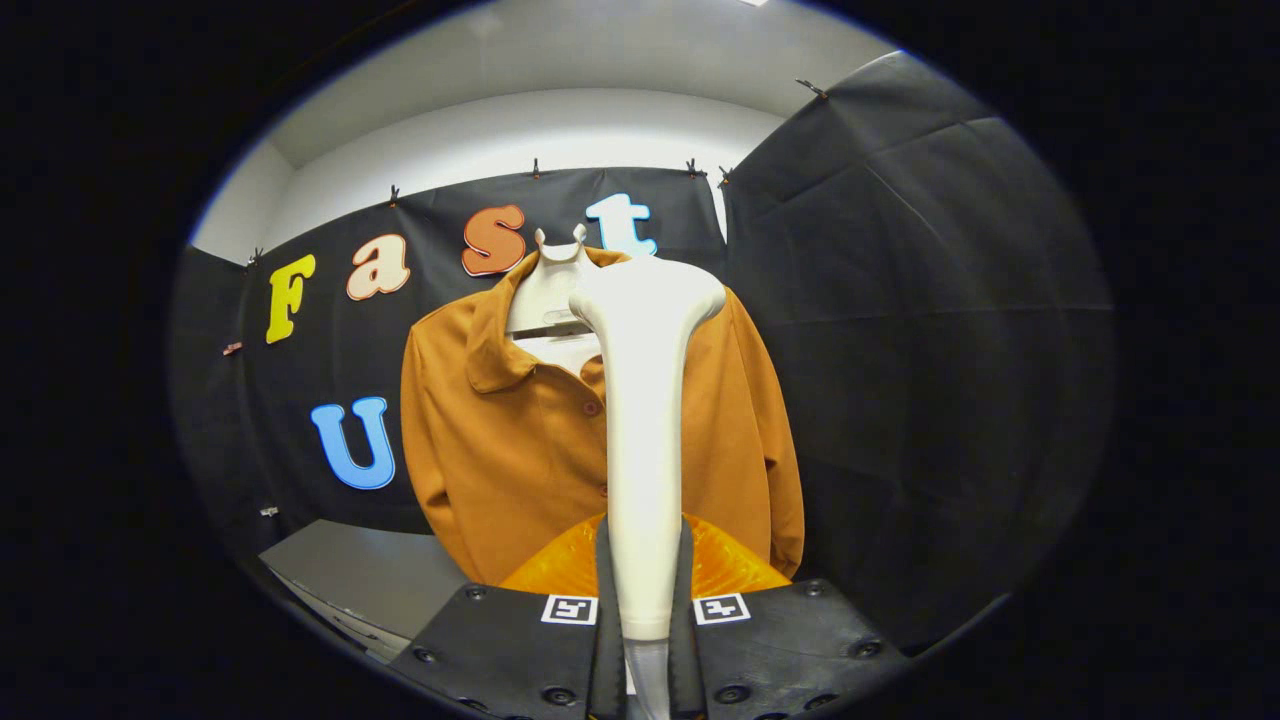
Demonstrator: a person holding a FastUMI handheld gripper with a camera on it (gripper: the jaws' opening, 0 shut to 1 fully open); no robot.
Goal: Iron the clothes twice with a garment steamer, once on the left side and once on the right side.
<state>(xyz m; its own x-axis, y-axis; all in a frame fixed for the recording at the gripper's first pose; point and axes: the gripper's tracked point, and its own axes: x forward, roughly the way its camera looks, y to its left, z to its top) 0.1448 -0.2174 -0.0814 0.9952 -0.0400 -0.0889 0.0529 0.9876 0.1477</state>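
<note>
While pinching the steamer (645, 420), claw (645, 600) before orange shirt (500, 440), black-draped booth wall (900, 330) behind.

Black cloth (900, 300) covered the booth walls, pinned along its upper edge with small clips (394, 192). Above it, toward twelve o'clock, a white wall (520, 130) was brightly lit. At seven o'clock lay a grey tabletop (360, 570).
</note>
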